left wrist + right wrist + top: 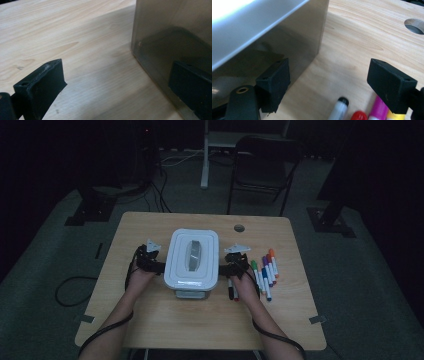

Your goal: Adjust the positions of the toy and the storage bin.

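Box: a lidded box [192, 265] with a white lid and greyish walls stands near the middle of the wooden bench [150, 320], between the two tongs; a clear window in the lid shows something pale inside.
Box walls: in the left gripper view the box wall [172, 32] fills the right side; in the right gripper view the wall [294, 35] stands at the left under the bright lid edge.
Markers: a row of coloured markers [265, 272] lies on the bench right of the box, just beside the right hand; a black-capped and a red-capped marker lie nearest the box, their tips showing in the right gripper view [342, 102].
Bench hole: a round cable hole [239, 227] sits behind the markers.
Beyond: a dark folding chair [262, 167] stands behind the bench.
Hard to make out: the room is dim, and the box's contents cannot be told.
Left tongs [159, 268]: at the box's left side, jaws wide, one jaw close against the wall; whether it touches cannot be told.
Right tongs [223, 269]: at the box's right side, jaws wide, holding nothing; one jaw beside the wall, the other over the markers.
Hands: both forearms come in from the near edge, angled inward to flank the box.
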